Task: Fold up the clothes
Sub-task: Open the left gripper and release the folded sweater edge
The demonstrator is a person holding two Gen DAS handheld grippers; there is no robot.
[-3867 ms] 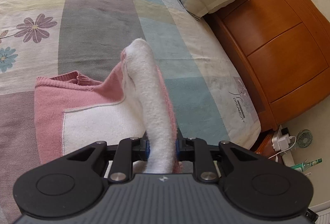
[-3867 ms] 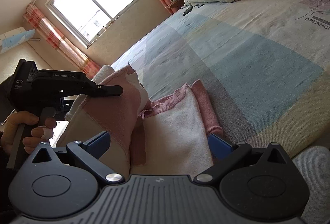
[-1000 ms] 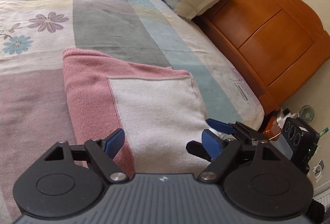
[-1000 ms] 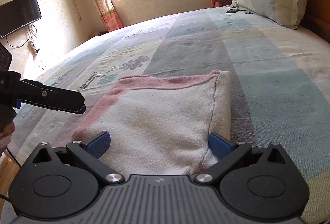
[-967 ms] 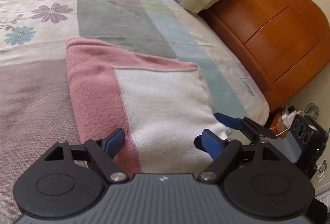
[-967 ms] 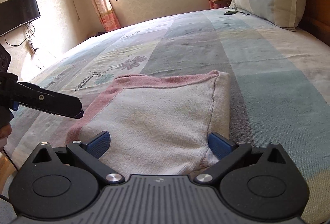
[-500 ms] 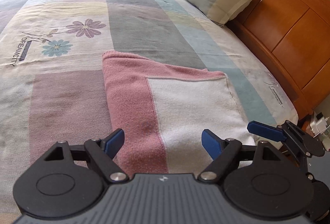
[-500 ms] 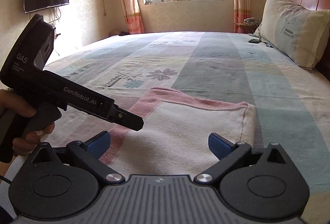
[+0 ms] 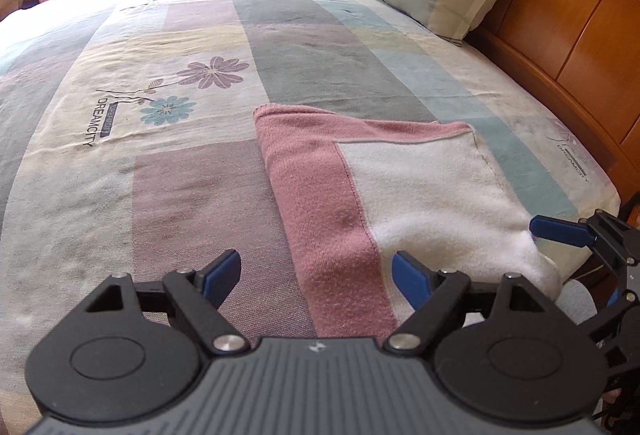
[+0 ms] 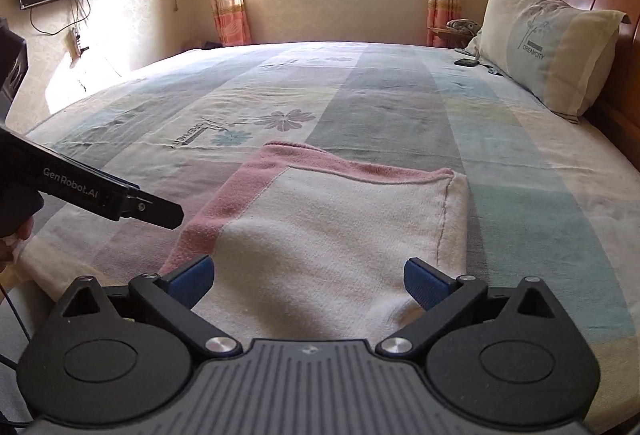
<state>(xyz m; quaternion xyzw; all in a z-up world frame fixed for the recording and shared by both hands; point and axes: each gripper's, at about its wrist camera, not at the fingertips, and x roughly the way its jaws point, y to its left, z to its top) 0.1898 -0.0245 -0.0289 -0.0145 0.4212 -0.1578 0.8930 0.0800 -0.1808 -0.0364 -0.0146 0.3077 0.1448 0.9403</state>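
A: Left wrist view: the left tool (image 9: 316, 275) gapes wide and empty over the folded pink-and-white knitted sweater (image 9: 400, 187) lying flat on the patchwork bed (image 9: 160, 175).

B: Right wrist view: the right tool (image 10: 308, 279) gapes empty too. The fold looks finished; the next move is probably pressing flat or setting aside.

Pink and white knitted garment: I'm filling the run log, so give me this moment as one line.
pink and white knitted garment: folded, flat on patchwork bed sheet | left tool: open, empty | right tool: open, empty
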